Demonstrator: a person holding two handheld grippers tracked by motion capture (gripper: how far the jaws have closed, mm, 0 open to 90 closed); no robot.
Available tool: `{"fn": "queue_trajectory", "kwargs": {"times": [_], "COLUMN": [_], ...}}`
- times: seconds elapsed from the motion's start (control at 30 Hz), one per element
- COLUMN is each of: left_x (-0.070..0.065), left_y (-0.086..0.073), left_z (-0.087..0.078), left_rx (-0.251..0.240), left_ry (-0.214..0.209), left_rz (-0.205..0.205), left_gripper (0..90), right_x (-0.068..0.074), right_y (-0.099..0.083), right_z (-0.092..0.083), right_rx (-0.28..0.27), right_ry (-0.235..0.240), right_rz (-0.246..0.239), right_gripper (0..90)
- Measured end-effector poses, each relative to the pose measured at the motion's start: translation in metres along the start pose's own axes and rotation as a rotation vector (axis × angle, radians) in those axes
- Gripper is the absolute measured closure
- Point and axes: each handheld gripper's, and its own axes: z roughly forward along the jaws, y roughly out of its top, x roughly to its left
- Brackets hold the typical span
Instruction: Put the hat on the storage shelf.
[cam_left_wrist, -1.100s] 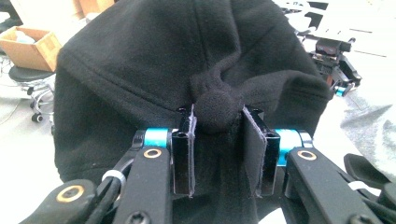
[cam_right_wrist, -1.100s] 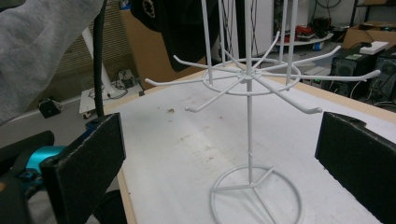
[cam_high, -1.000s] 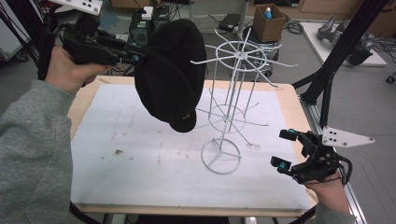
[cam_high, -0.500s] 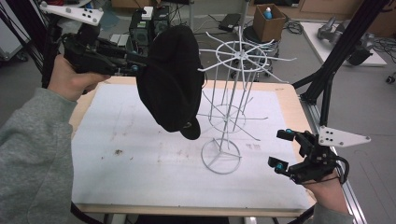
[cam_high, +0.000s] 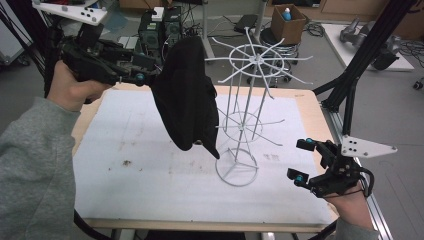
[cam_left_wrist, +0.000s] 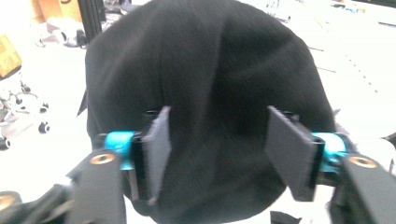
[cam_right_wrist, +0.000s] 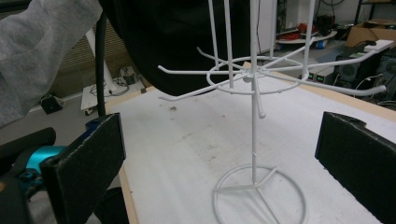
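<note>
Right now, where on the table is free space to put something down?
Free: the white mat from the left edge to the rack base, along the near edge. Crowded: the rack's side, where the cap hangs and the right gripper waits.

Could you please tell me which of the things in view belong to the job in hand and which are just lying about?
In the job:
black cap, hanging on the rack
white wire rack
left gripper, jaws just opened

Lying about:
cardboard box
bottle in that box

Grey sleeve (cam_high: 30, 165); black tongs (cam_high: 303, 160) with cyan joints, flat pads.
</note>
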Motion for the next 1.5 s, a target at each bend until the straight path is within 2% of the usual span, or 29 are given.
{"fn": "queue_trajectory", "kwargs": {"times": [0.03,0.13,0.27,0.37,0.67,0.77,0.9,1.03,1.33,1.5], "left_x": [-0.001,-0.003,-0.007,-0.011,-0.023,-0.025,-0.031,-0.038,-0.051,-0.053], "left_y": [-0.001,-0.003,-0.008,-0.013,-0.034,-0.042,-0.053,-0.062,-0.084,-0.099], "left_z": [-0.001,-0.006,-0.012,-0.017,-0.035,-0.039,-0.041,-0.044,-0.047,-0.046], "left_rx": [-0.002,0.005,0.000,-0.004,-0.045,-0.056,-0.049,-0.068,-0.085,-0.098], "left_ry": [-0.001,0.031,0.064,0.063,0.107,0.109,0.137,0.154,0.171,0.181], "left_rz": [0.004,-0.001,-0.010,-0.024,-0.029,-0.036,-0.024,-0.014,0.007,-0.001], "left_gripper": [30.7,16.9,12.5,12.3,12.1,12.2,12.3,12.3,12.4,12.4], "right_x": [0.000,0.000,0.001,0.001,0.001,0.000,0.000,0.000,-0.001,-0.001], "right_y": [0.000,0.000,0.000,0.001,0.001,0.001,0.002,0.003,0.002,0.002], "right_z": [0.000,0.001,0.001,0.001,0.000,-0.002,-0.005,-0.008,-0.005,-0.003], "right_rx": [0.002,0.000,0.001,-0.001,-0.006,-0.015,-0.034,-0.054,-0.049,-0.045], "right_ry": [0.000,0.000,-0.001,-0.002,-0.009,-0.023,-0.044,-0.061,-0.056,-0.057], "right_rz": [0.007,0.002,0.001,-0.002,-0.001,0.001,0.002,0.006,-0.001,0.004], "right_gripper": [0.6,0.6,0.6,0.6,0.6,0.6,0.6,0.6,0.6,0.6]}}
